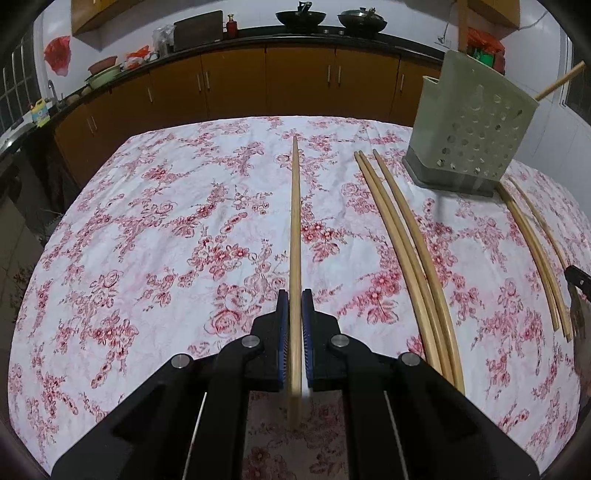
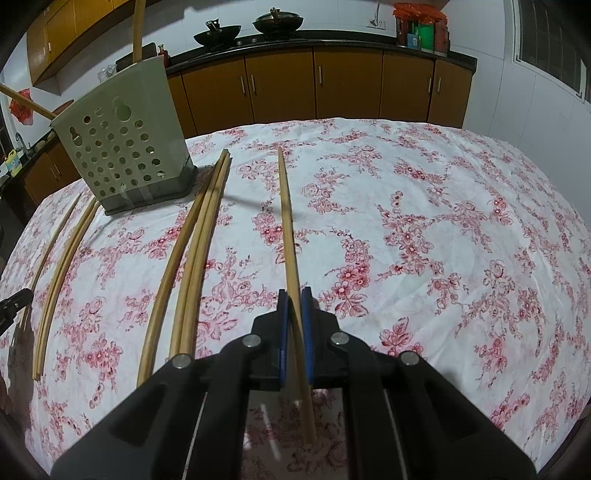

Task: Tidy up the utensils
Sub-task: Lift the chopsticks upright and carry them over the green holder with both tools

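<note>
My left gripper [image 1: 295, 295] is shut on a wooden chopstick [image 1: 294, 236] that points straight ahead over the floral tablecloth. My right gripper [image 2: 294, 295] is shut on another wooden chopstick [image 2: 288, 225], also pointing forward. A grey-green perforated utensil holder [image 1: 469, 133] stands at the far right in the left wrist view and at the far left in the right wrist view [image 2: 122, 136], with chopsticks sticking out of its top [image 2: 137, 29]. Three loose chopsticks [image 1: 402, 236] lie beside it, also seen in the right wrist view [image 2: 192, 251]. More chopsticks [image 1: 535, 251] lie further out.
The table carries a white cloth with red flowers [image 1: 166, 240]. Beyond it runs a counter with brown cabinet doors [image 1: 295, 81], woks [image 1: 301, 16] and a sink area [image 1: 37, 114]. The other gripper's tip shows at the frame edge [image 1: 578, 277].
</note>
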Motion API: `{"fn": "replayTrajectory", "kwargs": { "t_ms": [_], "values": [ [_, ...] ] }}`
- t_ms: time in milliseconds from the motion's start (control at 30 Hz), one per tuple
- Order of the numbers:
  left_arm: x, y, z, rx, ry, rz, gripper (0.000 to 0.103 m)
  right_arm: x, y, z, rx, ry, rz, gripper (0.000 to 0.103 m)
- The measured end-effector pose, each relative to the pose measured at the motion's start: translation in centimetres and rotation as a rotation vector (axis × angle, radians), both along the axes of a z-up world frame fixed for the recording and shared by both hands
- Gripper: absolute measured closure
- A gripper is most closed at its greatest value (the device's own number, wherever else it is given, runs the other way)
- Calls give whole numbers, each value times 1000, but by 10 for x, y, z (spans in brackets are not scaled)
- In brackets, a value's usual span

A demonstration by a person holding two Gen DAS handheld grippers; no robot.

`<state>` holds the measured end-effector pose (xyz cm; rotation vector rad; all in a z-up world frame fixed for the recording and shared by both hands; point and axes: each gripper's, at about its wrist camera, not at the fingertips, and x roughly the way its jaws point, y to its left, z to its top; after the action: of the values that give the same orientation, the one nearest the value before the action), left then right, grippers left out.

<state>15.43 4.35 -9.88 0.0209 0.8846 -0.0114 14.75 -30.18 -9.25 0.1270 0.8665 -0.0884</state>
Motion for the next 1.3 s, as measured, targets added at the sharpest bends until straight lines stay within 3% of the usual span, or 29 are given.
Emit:
{"fn": "replayTrajectory", "kwargs": {
  "t_ms": [167, 300, 667, 800, 1100, 1300],
  "values": [
    [-4, -2, 1, 18, 5, -18, 95, -7, -4, 8, 16, -20, -10, 95],
    [-7, 2, 13, -2, -17, -18, 95, -16, -8, 32, 15, -92, -20, 95],
    [-17, 19, 119, -155, -296, 15, 96, -35, -16, 112, 21, -337, -41, 95],
    [-17, 17, 142, -176, -362, 25, 96, -38, -16, 128, 18, -391, -43, 95],
    [-13, 13, 155, -179, -397, 14, 96, -38, -15, 141, 16, -422, -40, 95],
    [-23, 4, 187, -212, -454, -58, 96, -43, -15, 185, 87, -502, 15, 95]
  ]
}}
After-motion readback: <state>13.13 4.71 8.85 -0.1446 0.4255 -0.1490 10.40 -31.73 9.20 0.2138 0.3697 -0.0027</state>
